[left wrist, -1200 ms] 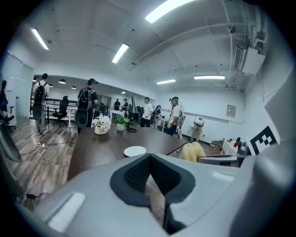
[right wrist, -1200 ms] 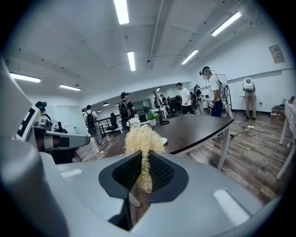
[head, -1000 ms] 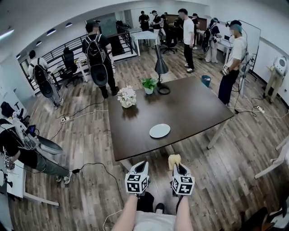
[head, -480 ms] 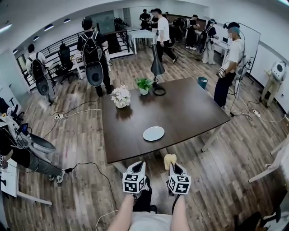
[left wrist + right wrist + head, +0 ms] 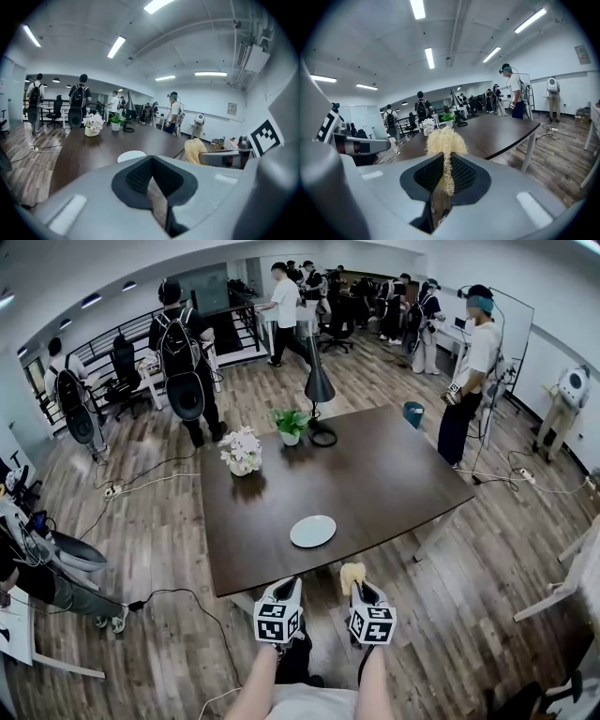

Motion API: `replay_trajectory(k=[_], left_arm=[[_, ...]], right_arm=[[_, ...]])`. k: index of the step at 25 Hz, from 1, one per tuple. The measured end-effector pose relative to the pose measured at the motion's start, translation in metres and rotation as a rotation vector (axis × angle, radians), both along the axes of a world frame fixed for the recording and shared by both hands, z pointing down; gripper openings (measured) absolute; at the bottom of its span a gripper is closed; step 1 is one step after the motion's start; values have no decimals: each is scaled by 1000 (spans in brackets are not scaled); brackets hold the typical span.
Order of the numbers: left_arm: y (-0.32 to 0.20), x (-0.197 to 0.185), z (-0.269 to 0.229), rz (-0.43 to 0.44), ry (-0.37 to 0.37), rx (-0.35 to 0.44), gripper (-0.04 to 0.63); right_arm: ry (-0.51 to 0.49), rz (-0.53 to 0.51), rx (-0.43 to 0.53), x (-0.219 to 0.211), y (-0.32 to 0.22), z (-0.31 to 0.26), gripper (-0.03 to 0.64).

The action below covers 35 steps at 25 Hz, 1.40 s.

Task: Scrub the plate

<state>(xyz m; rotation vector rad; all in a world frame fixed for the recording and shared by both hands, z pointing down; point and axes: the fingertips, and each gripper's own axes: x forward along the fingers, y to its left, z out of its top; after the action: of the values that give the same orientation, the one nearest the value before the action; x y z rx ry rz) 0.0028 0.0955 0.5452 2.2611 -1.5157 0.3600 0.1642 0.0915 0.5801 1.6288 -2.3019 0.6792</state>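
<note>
A white plate [image 5: 313,531] lies near the front edge of the dark brown table [image 5: 394,474]; the left gripper view shows the plate [image 5: 131,155] just beyond the jaws. Both grippers are held side by side in front of the table edge, short of the plate. My left gripper [image 5: 286,585] [image 5: 152,161] is shut with nothing in it. My right gripper [image 5: 355,585] [image 5: 443,159] is shut on a pale yellow mesh scrubber [image 5: 352,574] [image 5: 444,140], whose puffy end sticks out past the jaws.
At the table's far side stand a flower vase [image 5: 240,451], a small potted plant [image 5: 290,424] and a black lamp [image 5: 319,390]. Several people stand around the room. A cable [image 5: 178,594] runs over the wooden floor at the left. A teal bin [image 5: 413,413] sits beyond the table.
The view has drifted, so the table and plate sit further left and slightly lower. Both grippers keep their pose, the scrubber still held. People in the background have walked on.
</note>
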Motion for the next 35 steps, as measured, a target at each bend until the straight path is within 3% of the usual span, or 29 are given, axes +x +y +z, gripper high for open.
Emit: replay_trajectory(k=[12,22,35], left_arm=[[-84,-22,11,17,-23,-28,1],[-163,-25,15,39,-11,-62,1],[-244,-53,27,7,1,-70,1]], right_arm=[[14,-53,-8,-30,-85,10,67],[-1,-23,-55,-34,-158,19,67],[88,-19,-110,-41,-228,32,67]])
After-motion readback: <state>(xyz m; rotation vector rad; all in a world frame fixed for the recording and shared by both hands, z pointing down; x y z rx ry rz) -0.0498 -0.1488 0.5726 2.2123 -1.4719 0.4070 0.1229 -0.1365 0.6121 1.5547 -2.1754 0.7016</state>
